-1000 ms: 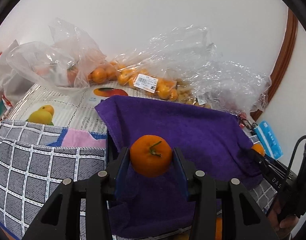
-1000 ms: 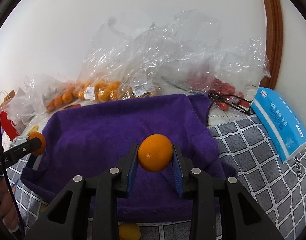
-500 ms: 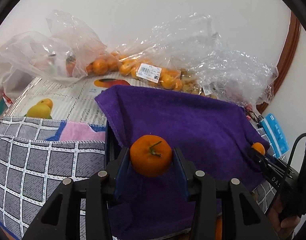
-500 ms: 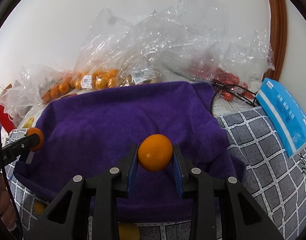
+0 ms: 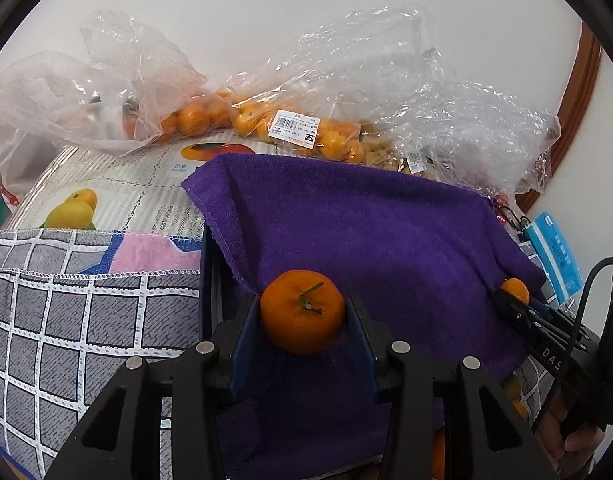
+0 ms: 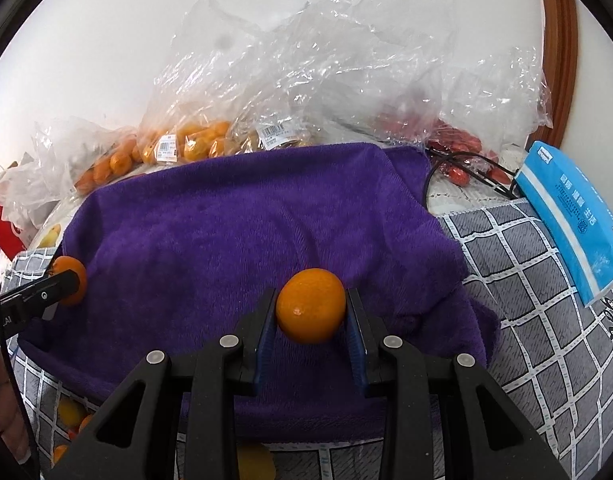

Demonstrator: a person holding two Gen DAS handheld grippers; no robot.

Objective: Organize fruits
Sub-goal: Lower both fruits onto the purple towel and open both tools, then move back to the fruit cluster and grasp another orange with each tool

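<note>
Now both grippers hold one fruit each above the purple towel [image 5: 386, 240]. The left gripper [image 5: 304, 316] has its two fingers clamped on a stemmed orange [image 5: 302, 311], with the green stalk turned to the camera, over the towel's near left part. The right gripper [image 6: 311, 312] has its fingers pressed on a smooth orange [image 6: 310, 305], over the near middle of the towel. The towel lies on a grey checked cloth [image 6: 546, 340] and covers most of it. Along the far edge of the surface, against the white wall, lie clear plastic bags [image 5: 298, 128] with small oranges and price labels; one bag at the far right holds red fruits [image 6: 458, 152]. A blue packet [image 6: 570, 216] rests on the checked cloth at the right edge, beside the towel
</note>
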